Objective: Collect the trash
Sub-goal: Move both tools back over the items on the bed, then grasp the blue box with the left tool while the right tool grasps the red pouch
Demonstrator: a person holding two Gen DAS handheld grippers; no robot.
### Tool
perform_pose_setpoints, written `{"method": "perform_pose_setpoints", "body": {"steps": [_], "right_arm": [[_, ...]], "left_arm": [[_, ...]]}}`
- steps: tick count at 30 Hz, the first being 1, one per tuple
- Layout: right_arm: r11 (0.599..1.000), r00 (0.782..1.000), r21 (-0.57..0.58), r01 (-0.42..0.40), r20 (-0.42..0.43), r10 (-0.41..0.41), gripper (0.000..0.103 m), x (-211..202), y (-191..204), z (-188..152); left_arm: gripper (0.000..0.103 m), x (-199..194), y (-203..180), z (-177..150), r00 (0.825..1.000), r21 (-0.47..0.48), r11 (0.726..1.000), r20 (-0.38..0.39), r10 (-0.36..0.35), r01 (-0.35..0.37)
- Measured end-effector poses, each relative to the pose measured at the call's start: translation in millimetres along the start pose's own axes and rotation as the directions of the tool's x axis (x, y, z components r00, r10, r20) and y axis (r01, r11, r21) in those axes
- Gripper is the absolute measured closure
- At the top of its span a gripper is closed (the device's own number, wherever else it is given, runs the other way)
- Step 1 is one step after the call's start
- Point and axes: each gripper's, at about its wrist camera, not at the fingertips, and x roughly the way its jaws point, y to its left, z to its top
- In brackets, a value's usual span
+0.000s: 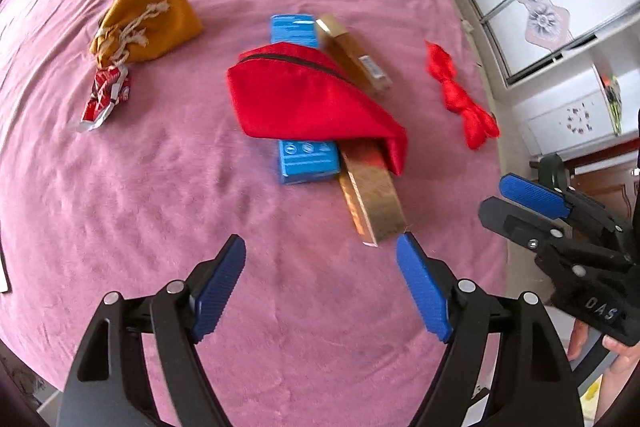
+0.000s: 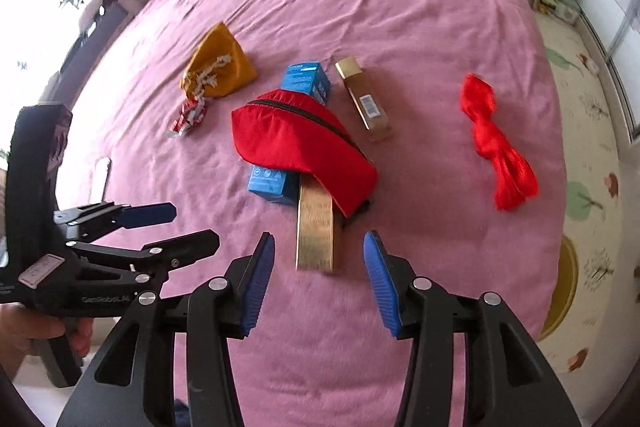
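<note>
Your red pouch covers the middle of the blue box and the far end of the long gold box; the print on both boxes is too blurred to read; the crumpled red-and-white wrapper tucks partly under the mustard drawstring bag; the white object at your left edge is cut off, unidentifiable.

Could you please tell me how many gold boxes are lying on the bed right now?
2: a long gold box sticking out from under the red pouch, and a smaller gold box just beyond it. Others may be hidden.
</note>
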Motion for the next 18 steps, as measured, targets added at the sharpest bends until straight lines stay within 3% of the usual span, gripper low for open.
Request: {"method": "perform_pose_setpoints", "body": {"steps": [11,18], "right_arm": [[0.986,0.987,-0.141,0.093,-0.115,-0.109,0.057,88,10,38],[0.989,0.990,-0.122,0.080,-0.107,-0.093,0.058,105,12,66]], "left_arm": [[0.025,39,23,27,0.999,-0.053,0.998,-0.046,-0.027,0.024],[0.025,54,30,42,0.997,-0.067,0.997,-0.066,-0.034,0.029]]}}
